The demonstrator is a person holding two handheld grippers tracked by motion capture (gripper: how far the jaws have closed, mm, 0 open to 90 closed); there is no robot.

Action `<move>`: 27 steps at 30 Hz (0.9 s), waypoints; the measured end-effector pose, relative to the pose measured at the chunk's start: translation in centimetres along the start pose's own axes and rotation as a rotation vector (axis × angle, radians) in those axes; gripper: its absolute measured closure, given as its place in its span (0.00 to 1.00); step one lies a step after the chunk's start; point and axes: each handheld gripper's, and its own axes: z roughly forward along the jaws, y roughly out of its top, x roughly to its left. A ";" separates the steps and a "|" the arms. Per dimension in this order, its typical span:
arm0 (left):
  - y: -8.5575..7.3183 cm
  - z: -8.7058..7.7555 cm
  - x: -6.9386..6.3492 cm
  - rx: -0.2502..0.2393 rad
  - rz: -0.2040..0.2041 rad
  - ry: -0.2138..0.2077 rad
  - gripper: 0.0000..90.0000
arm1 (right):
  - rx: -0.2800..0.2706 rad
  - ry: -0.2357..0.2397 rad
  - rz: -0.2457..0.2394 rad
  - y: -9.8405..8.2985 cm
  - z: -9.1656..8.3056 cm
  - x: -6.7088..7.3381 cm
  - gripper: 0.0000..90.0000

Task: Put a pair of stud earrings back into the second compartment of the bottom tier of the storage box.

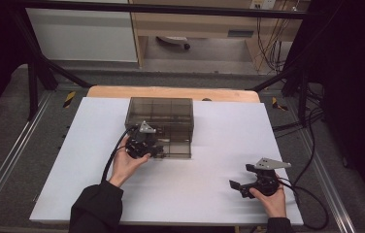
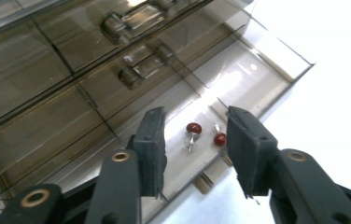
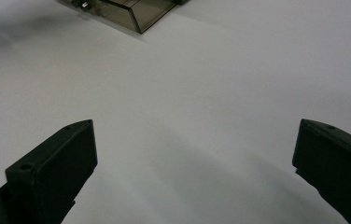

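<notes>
Box: a smoky see-through drawer box (image 1: pixel 161 116) sits near the middle of the white table (image 1: pixel 209 145), toward the far side.
Drawer: the bottom drawer (image 2: pixel 239 88) is pulled out toward the person, so its inside can be reached from above.
Earrings: two little red ball earrings (image 2: pixel 193 129) lie side by side in the open drawer, near its front edge. They do not touch.
Left gripper: the left gripper (image 2: pixel 194 149) hangs just over the drawer, held by the left hand (image 1: pixel 124 165). Its fingers are partly open with nothing between them. The earrings sit right in the gap, so it looks lined up to pick one up.
Right gripper: the right gripper (image 1: pixel 253 182) rests low by the near right side of the table, well apart from the box. Its fingers are wide open and hold nothing. It seems to be kept out of the way, waiting.
Hard part: the earrings are tiny and smooth, so they may slip.
</notes>
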 end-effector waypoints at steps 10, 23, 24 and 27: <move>-0.7 -1.7 -0.3 -0.032 0.020 0.006 0.38 | -0.002 0.001 0.002 0.0 0.0 0.0 0.01; -3.2 -3.1 -0.2 -0.060 0.011 -0.010 0.15 | -0.003 0.002 0.004 0.0 0.0 0.0 0.01; -3.4 -3.3 -0.2 -0.061 0.007 -0.008 0.14 | -0.002 0.002 0.006 0.0 0.0 0.0 0.01; -4.2 -3.7 0.0 -0.074 0.004 -0.010 0.13 | -0.003 0.002 0.005 0.0 0.0 0.0 0.01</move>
